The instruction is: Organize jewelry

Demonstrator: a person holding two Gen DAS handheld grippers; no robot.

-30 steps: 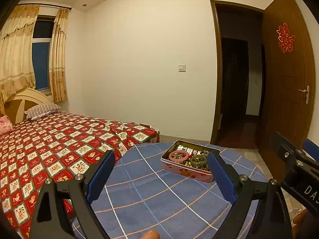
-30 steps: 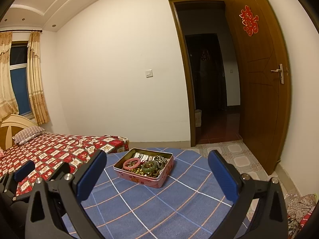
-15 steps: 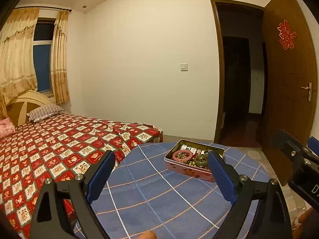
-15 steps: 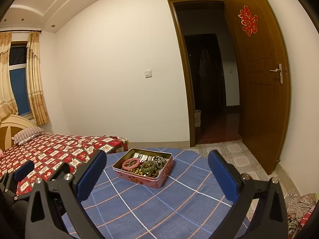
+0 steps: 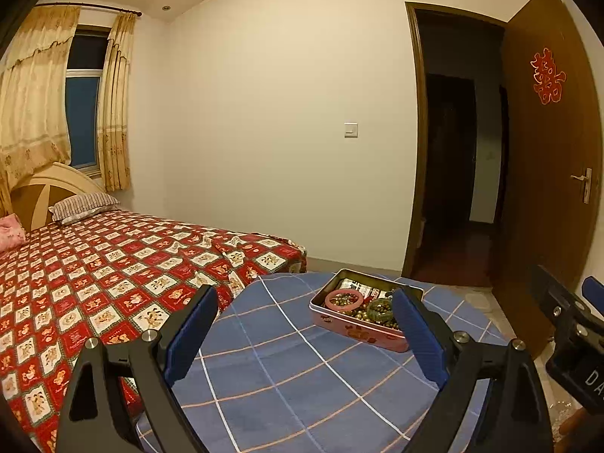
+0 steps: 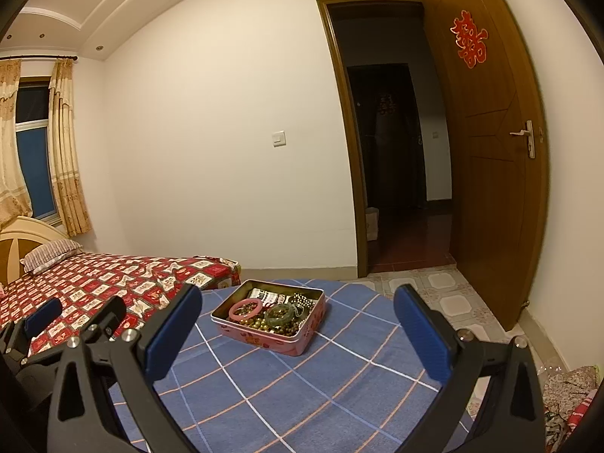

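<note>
Compared with a second ago, the left gripper (image 5: 304, 330) has swung a little to its left and tipped up, so the pink tin (image 5: 360, 330) now sits further right between its blue pads and more of the bed shows; the right gripper (image 6: 296, 330) has hardly shifted. Both grippers hang above the near part of the blue checked tablecloth (image 6: 302, 389), each with its fingers spread wide apart and holding nothing. From the left camera the right gripper's black body and a blue pad show at the right edge (image 5: 570, 332); from the right camera the left gripper shows low at the left edge (image 6: 56, 324). Further out on the cloth, well apart from both pairs of fingers, stands the open tin (image 6: 271, 319), a shallow rectangular box with a red pattern on its sides. Inside lie a pink bangle (image 6: 245, 309), a green bangle (image 6: 280, 313), strings of brownish beads (image 6: 260, 325) and a strand of small dark beads at the back corner. Beyond the table's left side is a bed with a red patchwork cover (image 5: 94, 264) and a striped pillow (image 5: 83, 205), and behind it a curtained window (image 5: 81, 113). Straight ahead is a white wall with a light switch (image 6: 279, 138), then a dark doorway and an open wooden door (image 6: 490, 151) bearing a red paper ornament (image 6: 469, 43).
</note>
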